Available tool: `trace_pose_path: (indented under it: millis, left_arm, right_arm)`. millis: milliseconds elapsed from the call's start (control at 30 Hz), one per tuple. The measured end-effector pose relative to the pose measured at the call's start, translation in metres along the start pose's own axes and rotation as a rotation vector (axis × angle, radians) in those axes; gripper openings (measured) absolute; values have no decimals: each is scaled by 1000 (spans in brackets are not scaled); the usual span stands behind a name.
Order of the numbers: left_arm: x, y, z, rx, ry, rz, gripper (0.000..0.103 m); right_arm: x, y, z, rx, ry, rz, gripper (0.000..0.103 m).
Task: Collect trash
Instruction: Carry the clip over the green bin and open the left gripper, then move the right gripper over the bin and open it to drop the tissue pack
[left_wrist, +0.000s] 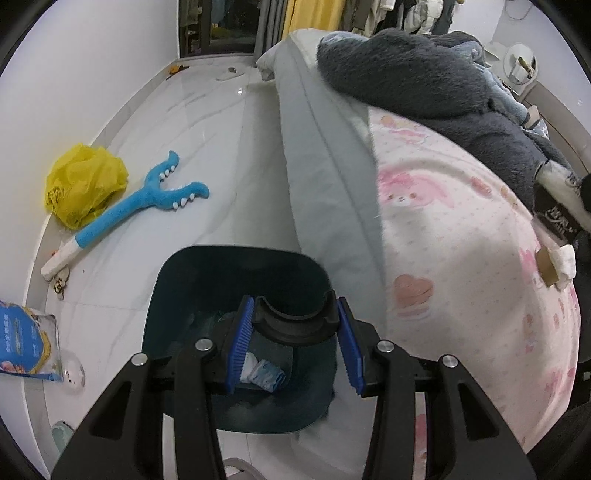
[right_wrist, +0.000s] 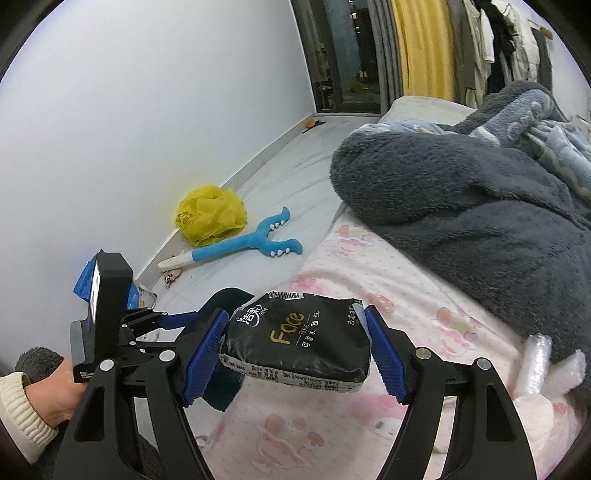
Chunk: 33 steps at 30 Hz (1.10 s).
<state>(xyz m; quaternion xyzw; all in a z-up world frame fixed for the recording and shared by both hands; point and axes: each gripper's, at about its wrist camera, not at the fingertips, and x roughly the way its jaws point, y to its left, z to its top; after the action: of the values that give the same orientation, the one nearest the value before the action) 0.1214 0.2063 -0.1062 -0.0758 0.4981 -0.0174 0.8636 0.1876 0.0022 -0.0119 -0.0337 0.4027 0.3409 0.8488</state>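
Step in hand: judged to be carrying the black tissue pack (right_wrist: 295, 338) from over the bed (right_wrist: 369, 295) to the dark bin (left_wrist: 236, 295) on the floor (left_wrist: 184, 155).
Right claw (right_wrist: 295, 350): pinched the tissue pack by its two short ends, pads pressing on the wrapper; the pack hung clear above the pink bedcover.
Left claw (left_wrist: 295, 332): closed on the black curved handle (left_wrist: 295, 325) at the bin's near rim, holding the bin beside the bed.
Bin contents: crumpled white-and-blue paper (left_wrist: 264, 373) already lay inside.
Doing it well: the pack looked soft and wide, so the squeeze should stay firm until it was fully over the bin mouth, then let go low to avoid a bounce off the rim.
Bin handling: keeping the opening level and close to the bed edge would shorten the carry.
Still loose: a yellow plastic bag (left_wrist: 83, 182) on the floor by the wall, a cardboard roll with tissue (left_wrist: 556, 266) on the bed.
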Motion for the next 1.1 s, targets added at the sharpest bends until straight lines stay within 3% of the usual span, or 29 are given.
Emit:
trace_pose_path:
  millis: [233, 733, 1100]
  left_arm:
    - [21, 24, -12, -50, 68, 6, 47]
    - [32, 56, -25, -102, 126, -26, 48]
    - [15, 100, -32, -146, 103, -14, 66]
  right_arm:
    - [8, 25, 9, -44, 5, 14, 75]
    - [50, 62, 10, -73, 76, 33, 75]
    - [99, 89, 9, -75, 146, 49, 75]
